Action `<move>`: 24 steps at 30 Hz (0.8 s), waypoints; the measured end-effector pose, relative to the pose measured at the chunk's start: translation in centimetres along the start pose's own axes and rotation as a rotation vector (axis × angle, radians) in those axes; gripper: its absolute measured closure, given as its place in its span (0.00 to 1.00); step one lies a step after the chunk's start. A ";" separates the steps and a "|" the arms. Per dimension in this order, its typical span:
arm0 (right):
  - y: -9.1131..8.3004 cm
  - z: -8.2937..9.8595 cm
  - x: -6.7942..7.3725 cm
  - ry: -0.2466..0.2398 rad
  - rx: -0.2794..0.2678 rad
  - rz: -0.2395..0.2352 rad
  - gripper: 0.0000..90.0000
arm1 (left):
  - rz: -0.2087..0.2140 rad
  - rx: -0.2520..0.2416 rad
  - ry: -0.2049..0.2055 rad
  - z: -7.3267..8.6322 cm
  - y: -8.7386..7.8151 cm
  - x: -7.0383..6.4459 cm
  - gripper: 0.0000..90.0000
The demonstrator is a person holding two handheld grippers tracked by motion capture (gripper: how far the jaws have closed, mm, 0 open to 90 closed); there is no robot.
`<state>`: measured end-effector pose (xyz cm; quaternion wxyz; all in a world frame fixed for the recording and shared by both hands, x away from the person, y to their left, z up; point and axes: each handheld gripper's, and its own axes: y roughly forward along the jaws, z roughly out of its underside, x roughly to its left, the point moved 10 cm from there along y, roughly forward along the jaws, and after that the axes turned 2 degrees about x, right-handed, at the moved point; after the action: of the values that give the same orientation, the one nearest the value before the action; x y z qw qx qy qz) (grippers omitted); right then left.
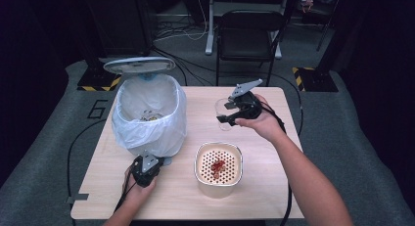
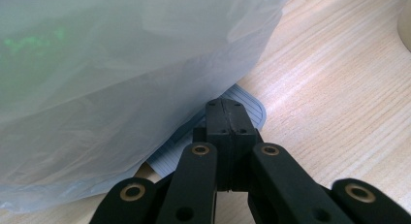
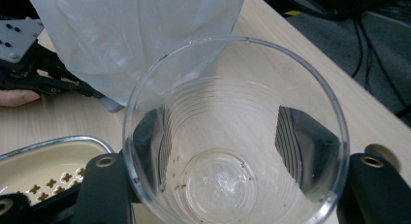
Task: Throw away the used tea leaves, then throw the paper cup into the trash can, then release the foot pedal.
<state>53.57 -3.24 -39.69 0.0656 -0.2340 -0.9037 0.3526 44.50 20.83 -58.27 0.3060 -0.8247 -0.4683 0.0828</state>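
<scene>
The work surface is a light wood-grain table (image 1: 266, 187) standing on grey carpet in a dark room. Beyond its far edge stand a black folding chair (image 1: 248, 37) and stands with yellow-black striped bases, with cables trailing across the floor.

The right gripper (image 1: 230, 111), raised over the far right part of the table, is clamped on a clear plastic cup (image 3: 232, 136). One jaw presses each side of the cup wall. The cup is transparent, ribbed along its lower wall, and open toward the gripper's camera. It holds no liquid; small reddish-brown specks cling around its base.

To the left of the right gripper stands a waste bin lined with a white bag (image 1: 149, 116), its lid (image 1: 139, 64) raised behind it. Nearer the person than this gripper sits a cream container (image 1: 219, 169) with a perforated insert carrying red pieces (image 1: 217, 165).

The left gripper (image 2: 226, 118) has its jaws pressed together, nothing between them. Their tips rest on the ribbed grey pedal (image 2: 245, 105) at the foot of the bin, with the bag directly to the left.
</scene>
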 end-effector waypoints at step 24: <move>-0.8 -10.8 4.6 -0.042 -0.067 -0.032 0.42 | -0.010 -0.005 0.023 -0.1 0.0 0.4 1.00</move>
<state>52.30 4.96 -31.35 0.0443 -0.2139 -0.9199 0.3258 44.73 21.08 -58.11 0.3095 -0.8241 -0.4692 0.0706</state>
